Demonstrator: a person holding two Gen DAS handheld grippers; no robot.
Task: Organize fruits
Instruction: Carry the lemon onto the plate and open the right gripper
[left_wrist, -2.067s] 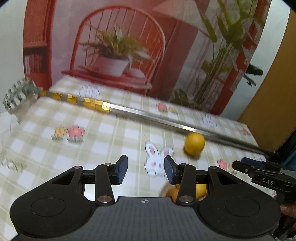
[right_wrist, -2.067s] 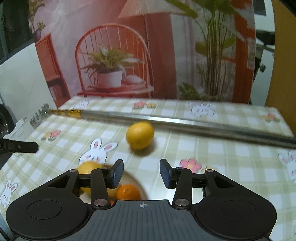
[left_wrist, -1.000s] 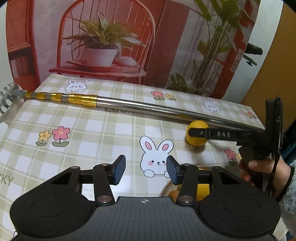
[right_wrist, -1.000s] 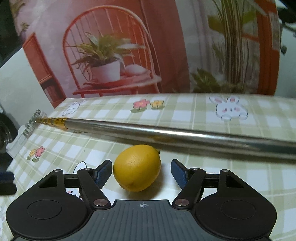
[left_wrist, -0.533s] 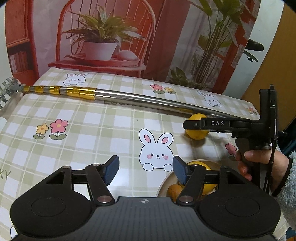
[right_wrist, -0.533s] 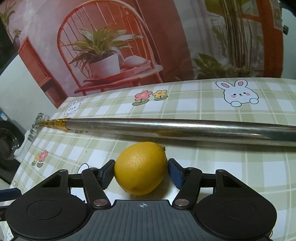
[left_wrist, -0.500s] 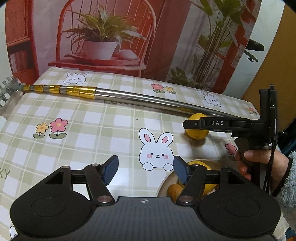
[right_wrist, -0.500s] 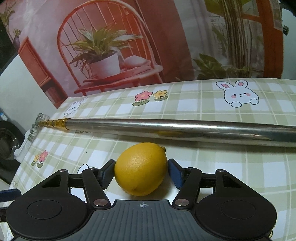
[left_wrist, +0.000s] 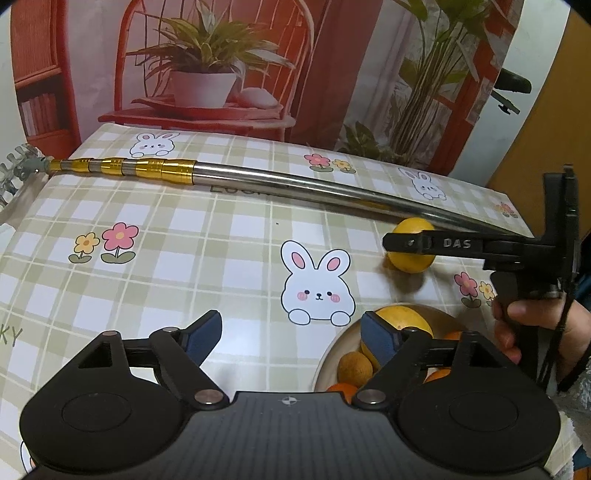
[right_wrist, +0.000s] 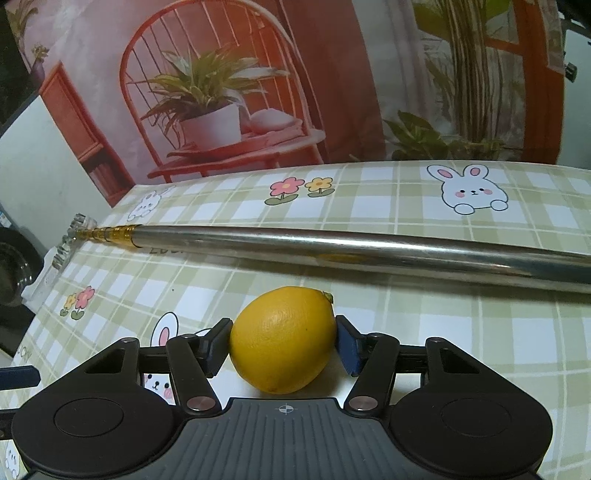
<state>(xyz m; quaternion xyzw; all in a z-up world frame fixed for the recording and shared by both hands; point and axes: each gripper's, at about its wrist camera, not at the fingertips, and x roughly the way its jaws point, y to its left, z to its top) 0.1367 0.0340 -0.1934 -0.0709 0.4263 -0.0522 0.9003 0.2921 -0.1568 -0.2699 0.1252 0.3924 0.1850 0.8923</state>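
Lemon (right_wrist: 282, 338): yellow, oval, stem nub turned to the upper right; sits on the surface (right_wrist: 443, 332), on a checked cloth with rabbits and flowers, just in front of a long metal pole (right_wrist: 332, 251) that lies across it.

Right gripper (right_wrist: 282, 343): astride the lemon, fingers (right_wrist: 345, 345) closing, both blue pads drawn up against its widest part; contact appears made on both flanks, though how firm the squeeze is cannot be told.

Step in hand, as judged: securing the lemon for transfer to the plate. To do it well, keep the pads centred on the widest part so the round skin does not squirt forward toward the pole, finish closing before any lift, then raise it straight up.

Plate (left_wrist: 334, 360): pale rim, near edge of the surface, seen from the left wrist camera; holds a large yellow fruit (left_wrist: 402, 321), a small brownish round fruit (left_wrist: 354, 367) and orange ones partly hidden.

Left gripper (left_wrist: 291, 332): fingers spread wide and opening further, nothing between them; hangs above bare cloth beside the plate.

Person's hand (left_wrist: 532, 325): grips the right tool's handle at the right edge of that view.
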